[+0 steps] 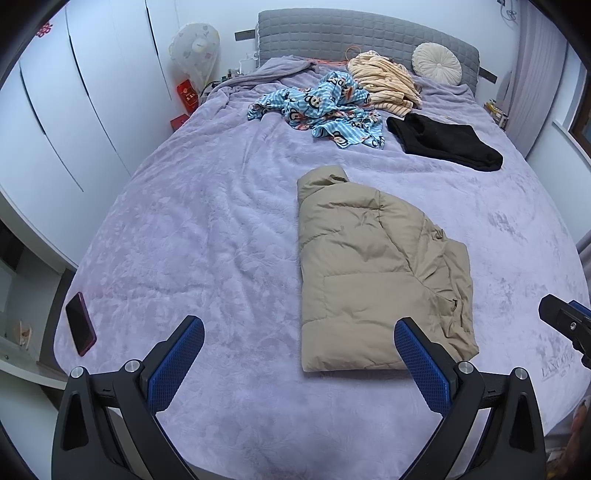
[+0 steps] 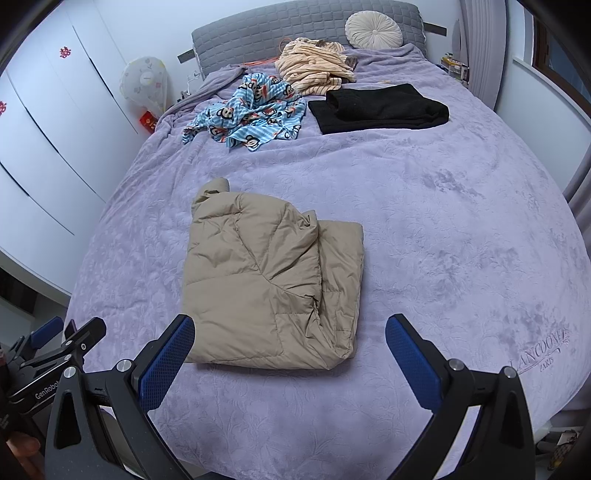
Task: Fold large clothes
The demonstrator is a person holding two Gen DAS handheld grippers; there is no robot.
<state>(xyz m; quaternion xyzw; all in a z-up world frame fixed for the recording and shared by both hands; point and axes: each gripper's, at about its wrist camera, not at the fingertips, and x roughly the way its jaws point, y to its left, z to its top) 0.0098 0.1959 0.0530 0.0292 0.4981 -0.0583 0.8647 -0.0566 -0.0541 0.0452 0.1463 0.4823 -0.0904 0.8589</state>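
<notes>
Bed [image 1: 207,229] fills both views, covered by a lavender plush blanket [image 2: 443,229] with an embossed floral pattern and a stitched logo at the near right corner. No containers seen; the bed carries everything.

Beige puffer jacket [image 1: 373,273], quilted and slightly glossy, lies folded into a rough rectangle near the foot of the bed, collar end pointing far, one layer overlapping along its right side. It lies flat on the blanket, touched by neither tool.

Far end: crumpled blue striped cartoon-print garment [image 1: 325,107]; just beyond it a heap of cream striped fleece [image 1: 384,79]; to the right a black garment [image 2: 380,107], folded flat. Round pleated cream cushion [image 2: 373,29] leans on the grey quilted headboard [image 1: 332,33]. Dark phone [image 1: 80,323] lies at the near left edge of the bed.

Left tongs [image 1: 299,349] spread wide, blue textured pads, empty, above the near edge; right finger overlaps the jacket's near right corner in view, contact not determinable. Right tongs [image 2: 290,345] likewise spread wide and empty, above the near edge, jacket's near hem between the fingers in view.

Open blanket to the left and right of the jacket, and between it and the far garments. White wardrobe [image 1: 74,110] stands along the left side.
</notes>
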